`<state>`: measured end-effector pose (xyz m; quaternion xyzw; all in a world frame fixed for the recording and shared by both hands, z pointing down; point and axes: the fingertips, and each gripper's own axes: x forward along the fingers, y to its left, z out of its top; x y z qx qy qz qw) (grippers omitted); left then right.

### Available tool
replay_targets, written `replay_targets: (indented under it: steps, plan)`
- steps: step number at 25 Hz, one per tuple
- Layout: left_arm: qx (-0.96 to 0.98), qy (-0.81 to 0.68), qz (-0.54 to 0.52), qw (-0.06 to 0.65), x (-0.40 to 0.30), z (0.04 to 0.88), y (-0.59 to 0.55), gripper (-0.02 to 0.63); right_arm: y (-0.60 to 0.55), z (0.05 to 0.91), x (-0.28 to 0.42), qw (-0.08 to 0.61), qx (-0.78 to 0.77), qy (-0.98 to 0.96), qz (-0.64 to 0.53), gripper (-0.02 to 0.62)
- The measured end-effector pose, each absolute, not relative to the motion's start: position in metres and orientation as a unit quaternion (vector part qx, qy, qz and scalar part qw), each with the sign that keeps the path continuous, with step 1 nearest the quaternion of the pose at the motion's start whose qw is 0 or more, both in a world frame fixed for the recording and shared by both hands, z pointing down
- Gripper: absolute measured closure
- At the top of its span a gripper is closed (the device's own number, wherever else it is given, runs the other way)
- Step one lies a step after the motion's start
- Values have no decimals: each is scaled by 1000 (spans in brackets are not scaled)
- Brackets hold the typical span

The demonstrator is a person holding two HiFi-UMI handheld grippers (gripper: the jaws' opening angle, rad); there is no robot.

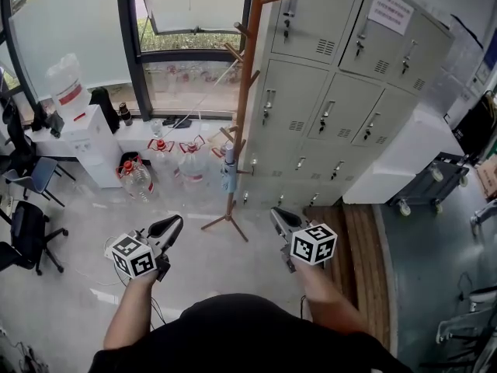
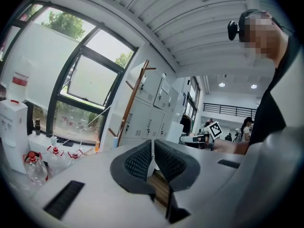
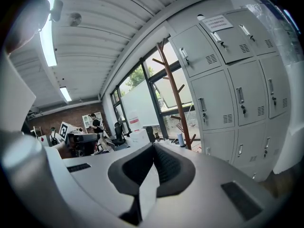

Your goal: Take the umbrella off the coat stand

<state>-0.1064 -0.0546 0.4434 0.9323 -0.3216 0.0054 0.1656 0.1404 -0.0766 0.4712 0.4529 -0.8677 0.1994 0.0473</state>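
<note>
Head view: 1 coat stand (image 1: 247, 76), 1 umbrella (image 1: 229, 169), 2 grippers (image 1: 175, 224) (image 1: 276, 215)

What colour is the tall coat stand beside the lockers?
The tall wooden coat stand is reddish brown; the head view shows it best.

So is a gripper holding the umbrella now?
No, the umbrella hangs low on the stand, while the left gripper and right gripper are shut on nothing, short of it.
</note>
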Motion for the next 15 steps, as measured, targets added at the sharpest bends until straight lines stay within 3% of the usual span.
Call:
replay_targets:
  steps: [15]
  plan:
    - [939, -299, 2, 170, -168, 448, -124, 581, -139, 471, 83, 60, 475, -857, 190, 581]
